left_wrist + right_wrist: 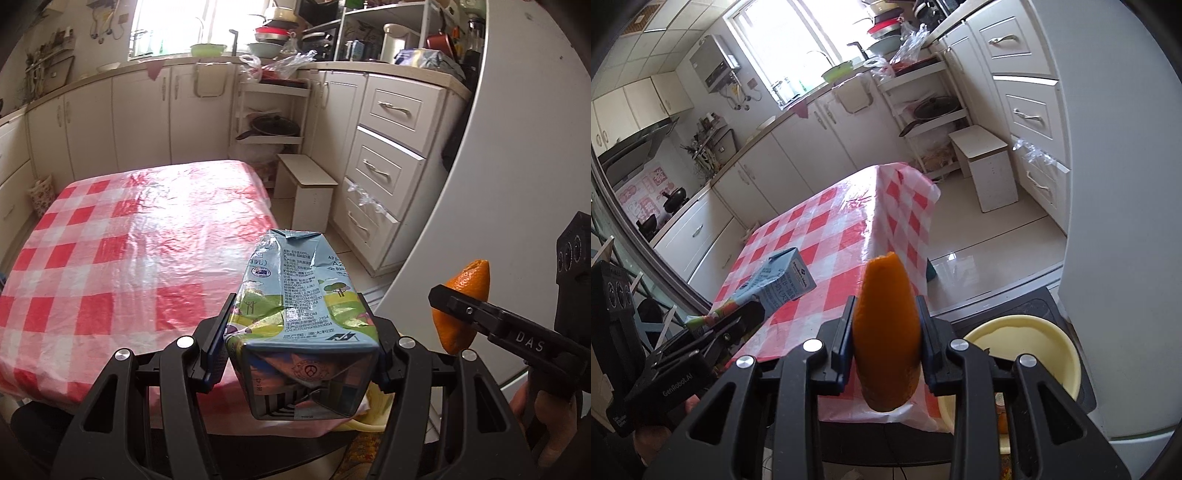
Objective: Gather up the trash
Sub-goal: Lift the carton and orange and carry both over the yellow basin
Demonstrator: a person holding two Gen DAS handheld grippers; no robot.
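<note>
My left gripper is shut on a crumpled blue milk carton and holds it above the near right corner of the red-checked table. The carton and left gripper also show at the left of the right wrist view. My right gripper is shut on a piece of orange peel, held up over the table's near edge. The peel and right gripper also show at the right of the left wrist view.
A pale yellow bowl sits low to the right of the table on a dark surface. A white fridge side stands at the right. A small white stool and white cabinets with drawers line the far side.
</note>
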